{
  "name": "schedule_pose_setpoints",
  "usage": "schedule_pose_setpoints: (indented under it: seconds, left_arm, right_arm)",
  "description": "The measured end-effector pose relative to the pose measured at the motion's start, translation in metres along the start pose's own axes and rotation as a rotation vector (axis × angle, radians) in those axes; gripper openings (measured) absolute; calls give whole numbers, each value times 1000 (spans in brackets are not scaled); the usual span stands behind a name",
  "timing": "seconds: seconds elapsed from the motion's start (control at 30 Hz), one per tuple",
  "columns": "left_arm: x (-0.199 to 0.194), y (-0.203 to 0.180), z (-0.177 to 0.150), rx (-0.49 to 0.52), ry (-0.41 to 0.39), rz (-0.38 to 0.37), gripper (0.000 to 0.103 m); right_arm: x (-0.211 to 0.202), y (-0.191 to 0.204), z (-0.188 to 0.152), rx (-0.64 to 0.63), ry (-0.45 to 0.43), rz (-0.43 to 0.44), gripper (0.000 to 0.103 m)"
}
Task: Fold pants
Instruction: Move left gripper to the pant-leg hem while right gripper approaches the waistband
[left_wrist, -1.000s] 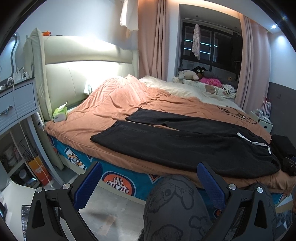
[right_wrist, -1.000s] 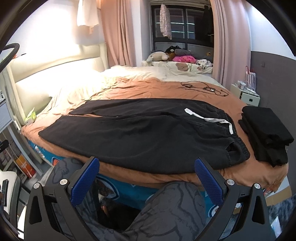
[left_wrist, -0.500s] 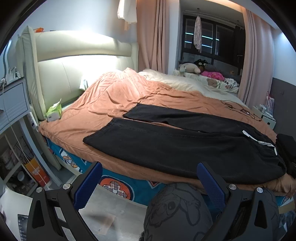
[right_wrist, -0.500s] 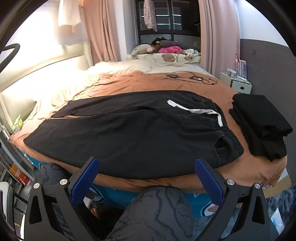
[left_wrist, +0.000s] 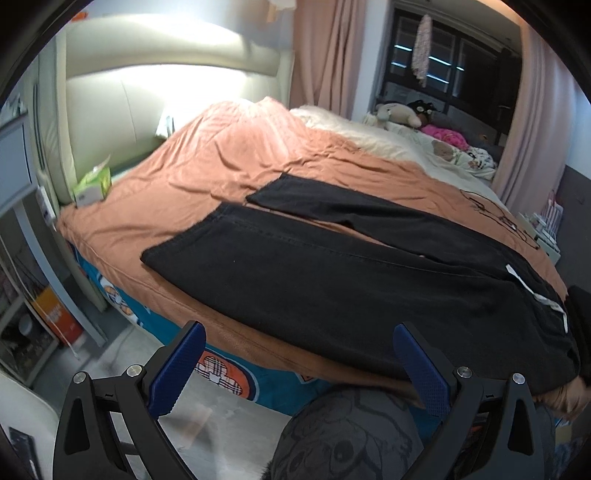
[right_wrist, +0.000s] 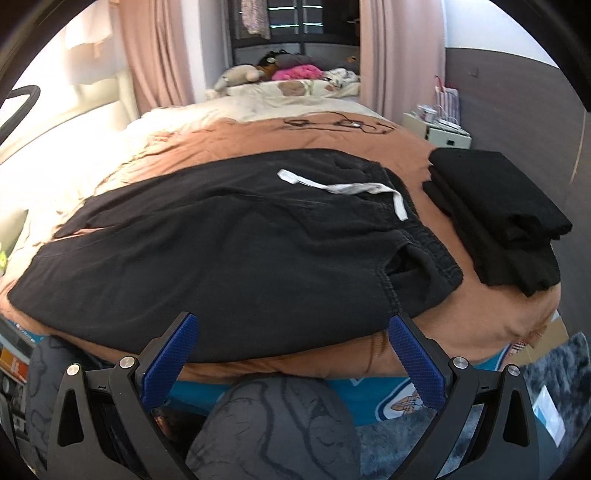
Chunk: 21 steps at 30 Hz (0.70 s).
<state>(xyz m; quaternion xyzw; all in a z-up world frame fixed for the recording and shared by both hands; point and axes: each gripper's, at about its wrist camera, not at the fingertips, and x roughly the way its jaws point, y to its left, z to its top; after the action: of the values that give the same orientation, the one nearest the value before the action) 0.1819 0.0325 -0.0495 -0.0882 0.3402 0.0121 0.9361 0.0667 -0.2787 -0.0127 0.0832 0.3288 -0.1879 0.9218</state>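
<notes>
Left gripper (left_wrist: 299, 365) spread wide, blue ribbed pads (left_wrist: 173, 373) holding nothing, hovering just short of the bed edge; closer to the mattress than a second ago, with the pants (left_wrist: 332, 280) filling more of the view. Right gripper (right_wrist: 291, 358) likewise parted and empty, also nearer than before, its pads level with the near hem of the fabric but not touching it. Black pants laid flat across the rust-orange bedspread (left_wrist: 221, 162), legs running toward the headboard (left_wrist: 122, 85), waistband to the right with a white drawstring (right_wrist: 343, 188) lying loose on top. Soft, matte knit, elastic waist puckered (right_wrist: 432, 254). Just beside the waistband, apart from it, a folded stack of black clothes (right_wrist: 498, 206). Green tissue box (left_wrist: 92, 184) near the headboard. Grey patterned knee (left_wrist: 347, 435) blocking the bottom of both views; far edge of the waistband cut off in the left view, image blurred.
</notes>
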Motion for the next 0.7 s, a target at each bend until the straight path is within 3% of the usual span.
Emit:
schedule_pose_setpoints:
  seconds: [0.7]
  left_arm:
    - [115,71,21,-267,172,80,87]
  right_arm:
    - [41,1,25,158,83,-197,103]
